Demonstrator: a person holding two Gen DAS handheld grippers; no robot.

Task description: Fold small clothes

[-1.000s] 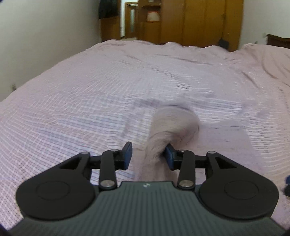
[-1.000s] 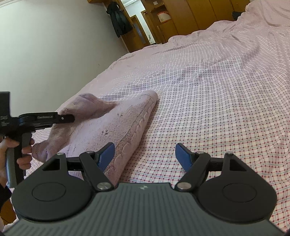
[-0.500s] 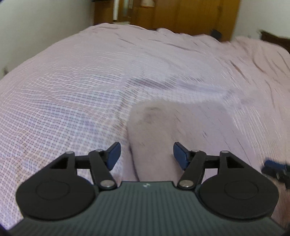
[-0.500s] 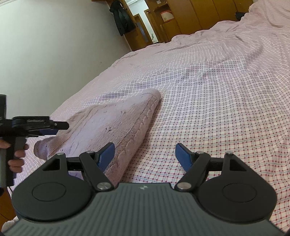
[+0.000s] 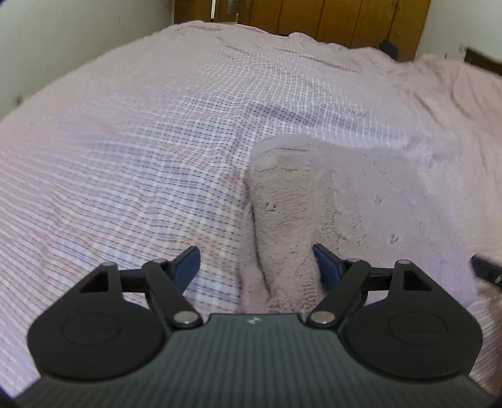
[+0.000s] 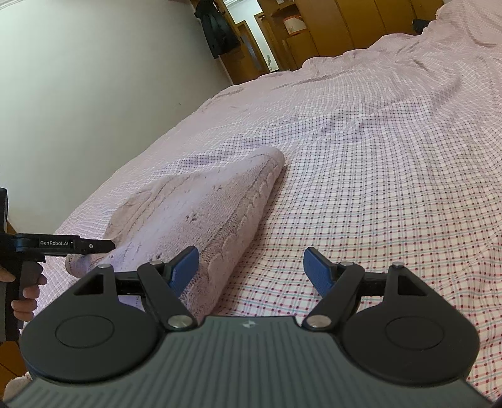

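"GenRobot.AI" stands on the left gripper [image 6: 94, 246] body

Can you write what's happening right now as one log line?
left gripper: open, empty | right gripper: open, empty | folded pale pink cable-knit sweater: lying on checked pink bedsheet

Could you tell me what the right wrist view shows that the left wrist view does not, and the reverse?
Only the right wrist view shows the left claw from the side, the person's hand on its grip, and a dark coat hanging by the doorway. Only the left wrist view shows the sweater's sleeve lying between the open left fingers. Both share the folded pink knit sweater on the checked bedsheet and wooden wardrobes.
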